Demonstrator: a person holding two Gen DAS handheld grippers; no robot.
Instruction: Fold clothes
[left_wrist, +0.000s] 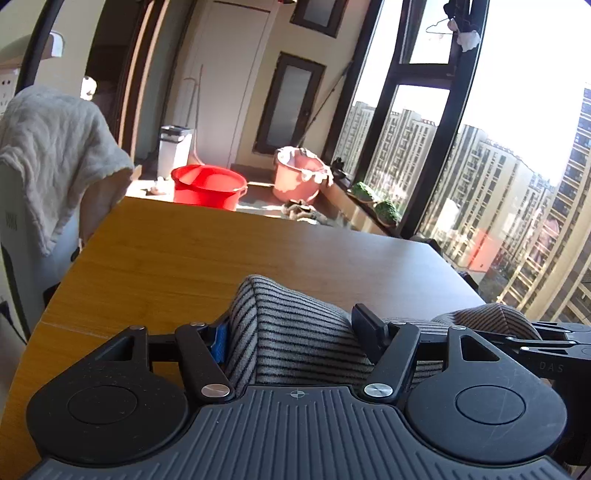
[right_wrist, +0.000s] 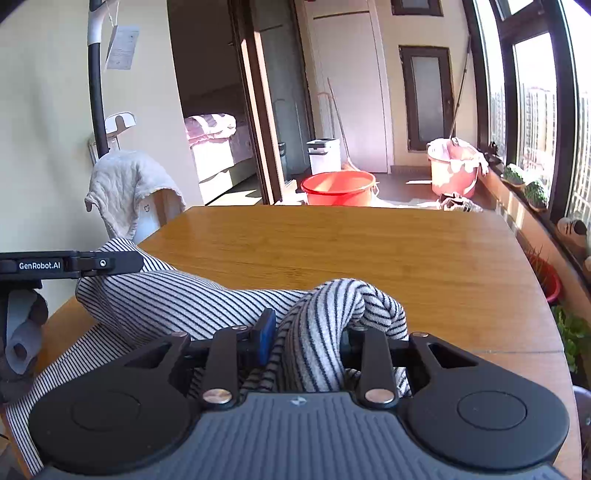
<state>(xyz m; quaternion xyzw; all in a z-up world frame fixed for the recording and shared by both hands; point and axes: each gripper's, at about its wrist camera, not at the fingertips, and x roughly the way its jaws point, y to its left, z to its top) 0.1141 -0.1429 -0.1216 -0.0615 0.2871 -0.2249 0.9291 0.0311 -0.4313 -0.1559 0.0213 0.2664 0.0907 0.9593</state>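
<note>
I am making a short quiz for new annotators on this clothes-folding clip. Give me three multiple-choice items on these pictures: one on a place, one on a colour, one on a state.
1. Where does the white towel hang?
A over a chair back
B on the window sill
C in the bucket

2. What colour is the basin on the floor beyond the wooden table?
A blue
B red
C green

3. What is between the fingers of the right gripper?
A nothing
B a hanger
C the striped garment

Answers: 1 A, it drapes over the chair; 2 B, it is bright red; 3 C, bunched striped cloth fills the gap.

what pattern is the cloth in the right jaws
Thin dark stripes on a light ground. The cloth shows best in the right wrist view.
</note>
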